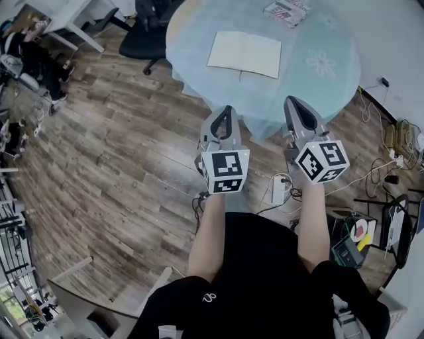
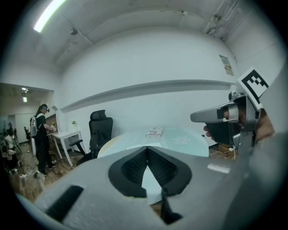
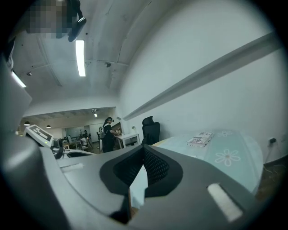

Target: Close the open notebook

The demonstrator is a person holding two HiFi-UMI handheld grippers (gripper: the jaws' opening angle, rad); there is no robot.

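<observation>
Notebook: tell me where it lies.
Head view, top centre: the notebook lies open on the round table, the small box beyond it to the right.

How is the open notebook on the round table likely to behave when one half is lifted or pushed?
The notebook lies open and flat and looks thin, so it is probably light, and a lifted half would likely bend. Pushed sideways, it may slide or wrinkle the tablecloth. Being flat, it should not roll or tip.

Notebook (image 1: 244,54) pages white; tablecloth (image 1: 298,89) pale blue with white flower prints; floor (image 1: 119,152) brown wood-grain planks; chair (image 1: 149,36) at upper left black
</observation>
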